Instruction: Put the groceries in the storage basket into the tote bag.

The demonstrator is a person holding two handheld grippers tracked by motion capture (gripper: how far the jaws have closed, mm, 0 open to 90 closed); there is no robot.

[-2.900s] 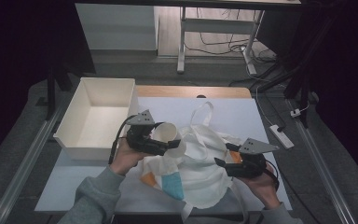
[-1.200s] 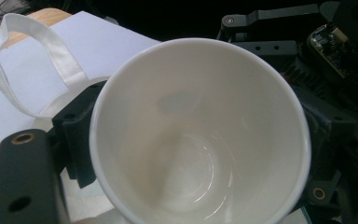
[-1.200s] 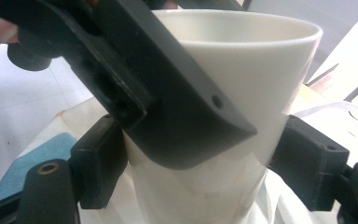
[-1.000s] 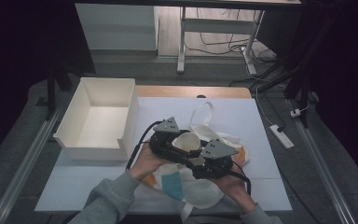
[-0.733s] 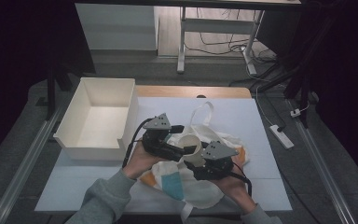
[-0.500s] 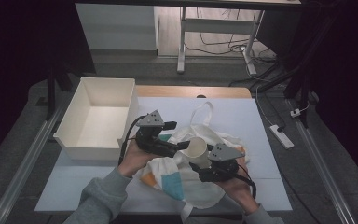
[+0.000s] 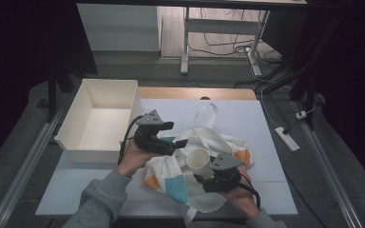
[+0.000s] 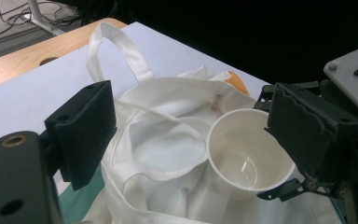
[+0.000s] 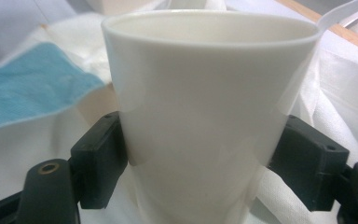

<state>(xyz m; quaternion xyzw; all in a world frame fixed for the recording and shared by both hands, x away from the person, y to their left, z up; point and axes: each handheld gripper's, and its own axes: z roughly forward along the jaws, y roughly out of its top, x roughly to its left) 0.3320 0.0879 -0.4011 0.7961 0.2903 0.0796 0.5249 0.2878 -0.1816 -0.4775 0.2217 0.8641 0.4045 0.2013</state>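
Since half a second ago the left gripper has drawn a little back from the cup toward the box, and the cup has passed fully to the right gripper. One cup is in play: smooth, white, tapered, round-rimmed and empty, standing upright on the bag. In the right gripper view its wall sits squeezed between the two black jaws, one pad on each side. In the left gripper view the same cup shows its glossy inside just beyond the left gripper's jaws, which stand wide apart with nothing between them; the right gripper clamps the cup's far side there.

One bag lies under the cup, soft crumpled white cloth with an orange patch and a teal patch, its mouth open beside the cup and one looped strap reaching away from the person. Two hands come in below the cup, each holding one gripper; the left sleeve is grey.

One box stands left of the cup, white, rectangular, open-topped and empty, its near wall close to the left gripper. The table has a pale flat sheet over wood, with bare room to the right of the cup and beyond the bag as far as the wooden far edge.
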